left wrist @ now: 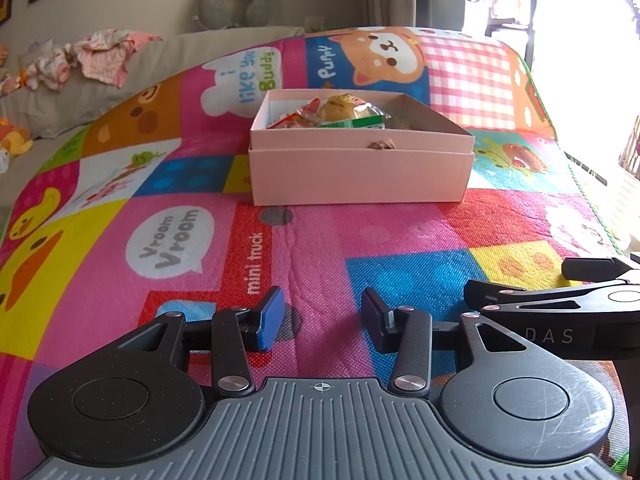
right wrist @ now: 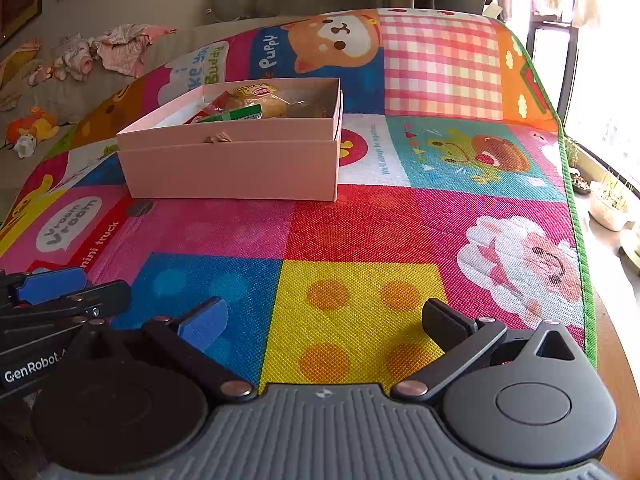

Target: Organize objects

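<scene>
Jaws of the left gripper [left wrist: 322, 314] stand wide apart at the bottom centre of the left wrist view, nothing between them but the colourful play mat [left wrist: 120, 272]. The right gripper [right wrist: 326, 322], low in its own frame, is spread even wider and also holds nothing, its fingers above a yellow square of the mat. A pink box [left wrist: 360, 176] sits in the upper middle of the left view, well apart from both grippers, with wrapped snacks [left wrist: 344, 110] lying inside it.
</scene>
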Demonstrator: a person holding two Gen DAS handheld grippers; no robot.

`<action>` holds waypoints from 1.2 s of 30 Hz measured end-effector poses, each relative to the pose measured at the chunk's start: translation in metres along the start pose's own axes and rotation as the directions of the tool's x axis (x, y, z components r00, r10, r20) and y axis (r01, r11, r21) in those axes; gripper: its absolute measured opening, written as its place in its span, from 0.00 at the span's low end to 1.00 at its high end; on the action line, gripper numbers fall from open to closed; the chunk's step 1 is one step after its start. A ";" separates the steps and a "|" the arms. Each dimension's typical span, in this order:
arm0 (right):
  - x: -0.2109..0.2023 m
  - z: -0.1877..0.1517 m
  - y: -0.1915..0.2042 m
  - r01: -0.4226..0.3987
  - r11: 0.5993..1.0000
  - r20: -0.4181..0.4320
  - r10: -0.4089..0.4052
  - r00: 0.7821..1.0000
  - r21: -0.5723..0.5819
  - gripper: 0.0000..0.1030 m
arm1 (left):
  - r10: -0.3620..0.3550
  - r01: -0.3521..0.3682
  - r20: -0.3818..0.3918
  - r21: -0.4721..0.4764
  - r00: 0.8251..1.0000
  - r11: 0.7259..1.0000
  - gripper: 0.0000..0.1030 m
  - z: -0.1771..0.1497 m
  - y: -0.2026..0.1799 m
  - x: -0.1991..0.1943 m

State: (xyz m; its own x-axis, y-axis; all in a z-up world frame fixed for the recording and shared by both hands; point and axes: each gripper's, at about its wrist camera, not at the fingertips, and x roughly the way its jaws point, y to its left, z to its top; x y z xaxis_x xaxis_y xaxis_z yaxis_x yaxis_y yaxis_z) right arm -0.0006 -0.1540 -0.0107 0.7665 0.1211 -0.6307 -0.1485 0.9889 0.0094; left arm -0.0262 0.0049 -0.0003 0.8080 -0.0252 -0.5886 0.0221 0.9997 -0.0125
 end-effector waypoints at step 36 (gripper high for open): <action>0.000 0.000 -0.001 0.000 1.000 0.000 0.000 1.000 0.000 1.00 | 0.004 -0.004 0.000 0.007 1.000 1.000 0.47 -0.001 0.001 -0.001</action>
State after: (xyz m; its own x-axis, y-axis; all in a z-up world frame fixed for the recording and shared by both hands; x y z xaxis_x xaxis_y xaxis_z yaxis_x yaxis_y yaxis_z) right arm -0.0006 -0.1552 -0.0106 0.7666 0.1209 -0.6307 -0.1483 0.9889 0.0093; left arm -0.0274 0.0061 -0.0005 0.8083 -0.0208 -0.5883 0.0227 0.9997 -0.0041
